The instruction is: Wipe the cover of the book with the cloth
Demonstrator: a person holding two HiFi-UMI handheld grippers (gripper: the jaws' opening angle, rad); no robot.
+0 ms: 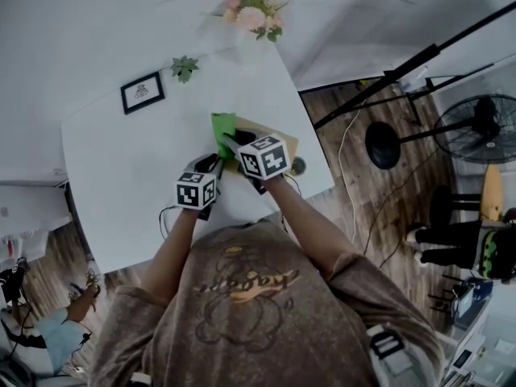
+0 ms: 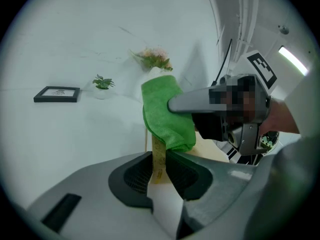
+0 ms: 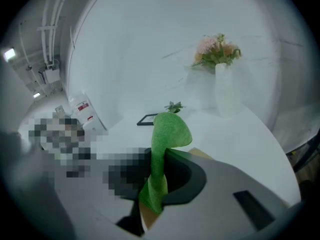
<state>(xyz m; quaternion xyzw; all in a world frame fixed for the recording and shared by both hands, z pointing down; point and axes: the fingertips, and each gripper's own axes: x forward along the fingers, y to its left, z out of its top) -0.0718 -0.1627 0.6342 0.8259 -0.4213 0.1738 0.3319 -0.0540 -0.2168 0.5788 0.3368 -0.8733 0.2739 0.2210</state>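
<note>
In my head view both grippers sit close together over the near part of the white table (image 1: 121, 160); the left gripper (image 1: 213, 166) is just left of the right gripper (image 1: 231, 142) and a little nearer the person.

In the left gripper view, the left gripper (image 2: 159, 156) has its jaws drawn in narrow on a thin yellowish edge of the book (image 2: 158, 160), with the pads against it on both sides; the tan cover spreads away to the right of those jaws; whether the book lies flat or is tipped up I cannot tell.

In the right gripper view, the right gripper (image 3: 159, 170) is clamped on the green cloth (image 3: 167, 131); the cloth stands up out of the jaws and folds over ahead of the tips, and a tail of it hangs below them; a corner of the book (image 3: 202, 153) shows just beyond and to the right of that gripper.

From the left gripper, the cloth (image 2: 165, 114) is directly ahead of and above the jaws, touching the book's cover; the right gripper reaches in from the right to hold it.

In the head view the cloth (image 1: 222, 126) lies just beyond both grippers' tips, with the book (image 1: 286, 142) beside the right gripper's marker cube.

Well beyond the grippers stand a picture frame (image 1: 143, 92), a small plant (image 1: 184, 68) and a vase of flowers (image 1: 251, 14).
</note>
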